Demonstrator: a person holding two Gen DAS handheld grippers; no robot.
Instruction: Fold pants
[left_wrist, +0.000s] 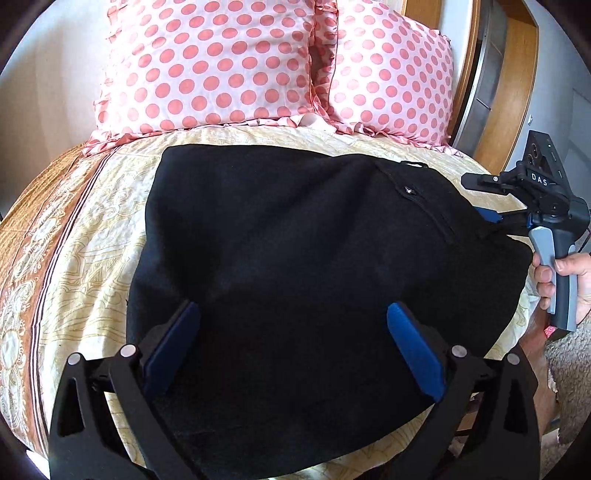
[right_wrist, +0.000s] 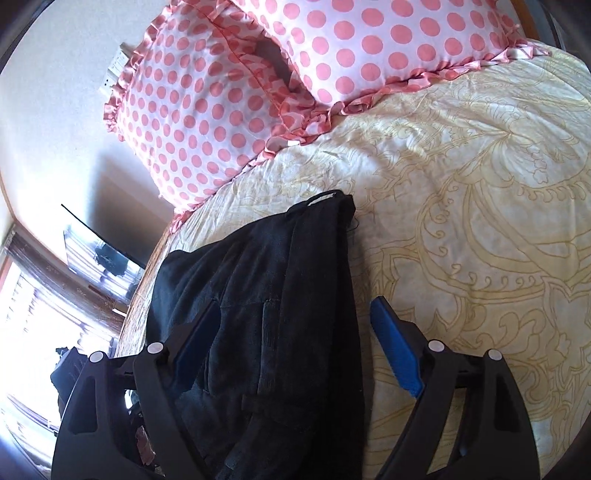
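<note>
the bed (left_wrist: 110, 206) takes up basically everything, cream sheet with a yellow swirly print and a brown patterned border down the left side, two pink polka dot pillows (left_wrist: 207, 66) propped at the head. the pants (left_wrist: 295, 258) are a black bundle lying flat in the middle of the sheet, already doubled over by the look of it, with a button and fly seam showing toward the right end and a small loop poking out at the far corner.

my read is we're mid-fold, maybe between one fold and another. the left gripper (left_wrist: 291, 347) sits over the near edge of the fabric with its blue pads spread wide, nothing pinched. the right gripper (right_wrist: 295, 350) is also spread apart, straddling the right edge of the bundle, one pad over the cloth and the other over bare sheet. from the left camera you can see it coming in sideways at the waistband end.

next move probably needs both to close on an edge, catch all the layers at once and carry them across without the stack sliding apart. soft thick fabric, so i'd guess it bunches easily.

hard to make out: the black cloth swallows all detail, so i can't count layers or tell where the legs end. the near edge is cut off behind the left gripper's arms. the stuff down the lower left of the right view is blown out by the window.
</note>
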